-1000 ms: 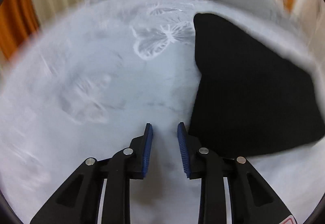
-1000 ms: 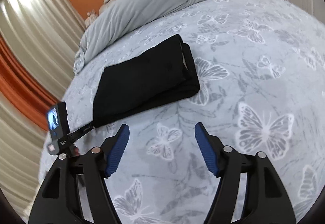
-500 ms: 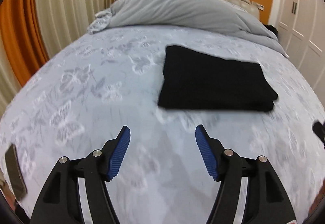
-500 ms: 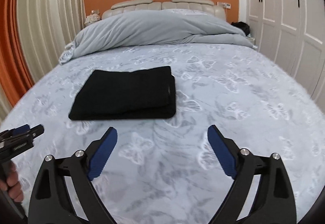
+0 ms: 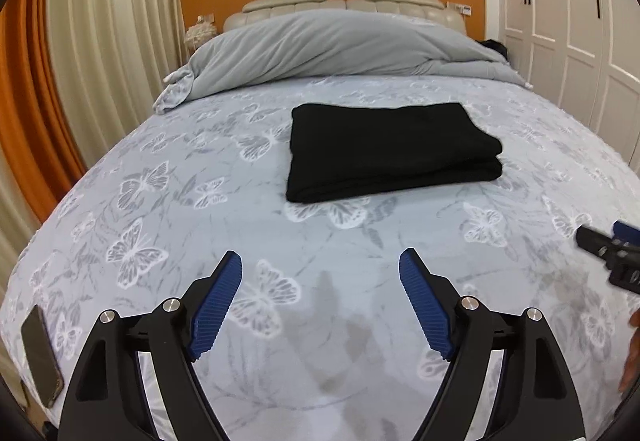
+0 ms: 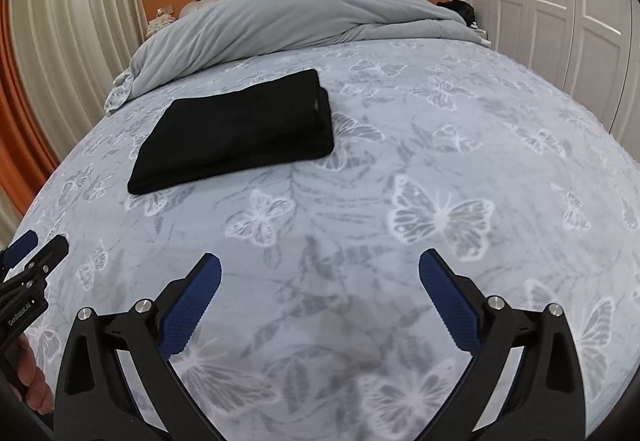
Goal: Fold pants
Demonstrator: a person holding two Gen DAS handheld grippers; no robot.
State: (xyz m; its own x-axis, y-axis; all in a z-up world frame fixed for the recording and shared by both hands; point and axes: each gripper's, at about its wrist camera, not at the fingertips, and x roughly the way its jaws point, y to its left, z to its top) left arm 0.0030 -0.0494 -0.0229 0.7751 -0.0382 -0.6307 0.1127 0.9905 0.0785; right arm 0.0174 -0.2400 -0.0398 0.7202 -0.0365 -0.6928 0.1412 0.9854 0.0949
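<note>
We found the pants [image 5: 384,149] lying as a compact black rectangle on the bed [image 5: 200,241], on the butterfly-print cover, in front of the bunched grey duvet [image 5: 340,49]. The stack showed several layers at its right end, edges roughly aligned, no leg or waistband trailing loose. We judged the folding itself complete.

The left gripper [image 5: 320,301] was well short of the pants, with bare bed cover between; its fingers [image 5: 218,305] had just been opening and stood wide apart with nothing between them. The right gripper [image 6: 320,305] was likewise clear of the pants; its fingers [image 6: 190,313] had also just been opening, fully spread and empty.

Neither gripper touched the fabric. A phone [image 5: 40,357] lay at the bed's left edge, well apart from the pants.

Remaining work, as far as we could judge: none beyond withdrawal, unless the slightly uneven right-hand layers wanted squaring.
</note>
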